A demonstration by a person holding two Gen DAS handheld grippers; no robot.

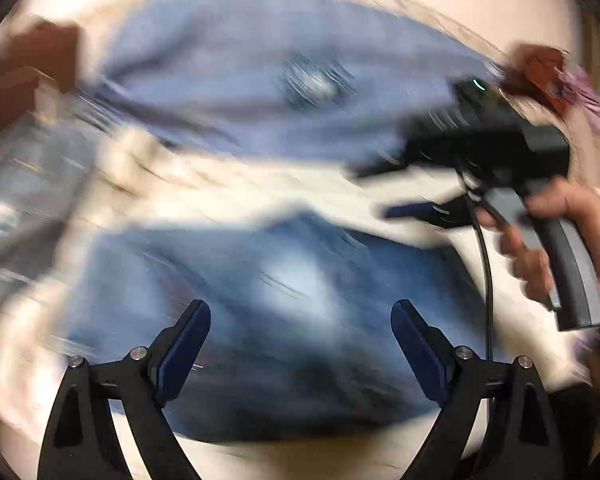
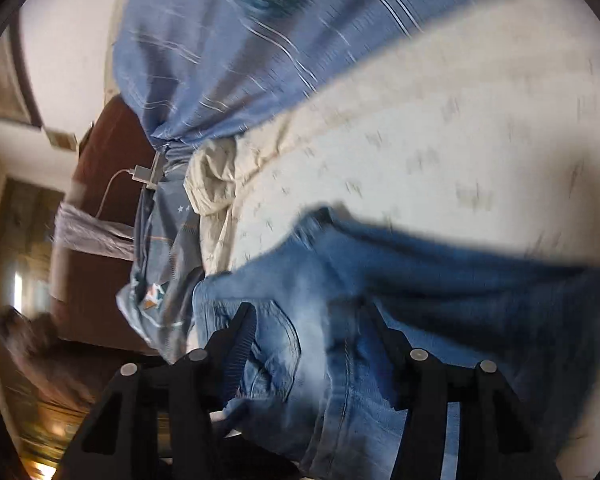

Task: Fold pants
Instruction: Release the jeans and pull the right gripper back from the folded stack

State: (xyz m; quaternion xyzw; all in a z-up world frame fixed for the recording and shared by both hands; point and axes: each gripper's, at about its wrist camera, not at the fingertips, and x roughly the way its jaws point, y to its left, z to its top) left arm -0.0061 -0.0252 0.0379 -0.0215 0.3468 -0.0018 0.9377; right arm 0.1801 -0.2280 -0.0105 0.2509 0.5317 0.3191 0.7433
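Nearest the left-wrist lens, the left gripper point(image 1: 300, 344) stood released, its dark-blue pads wide apart with nothing between them, hovering over the faded blue denim pants point(image 1: 284, 312). The pants lay bunched on the cream patterned bed sheet point(image 2: 420, 140), the landmark for all places here. In the right-wrist view the right gripper point(image 2: 312, 344) stood partly open above the pants; denim showed in the gap, but the pads did not appear to press on it. Beyond the pants, across a strip of sheet, lay a lavender-blue striped duvet point(image 2: 228, 52). Seen from the left wrist, the person's hand point(image 1: 556, 240) held the right gripper's grey handle at the sheet's right side.

Judged from this pose, the step was a re-grasp: each gripper should take a seam or hem edge, draw the denim taut, and keep the fold edges aligned.

Motion blur smeared the left-wrist view heavily; the waistband, the legs and any fold lines could not be told apart, and the lower part of the pants was cut off behind the gripper frames.
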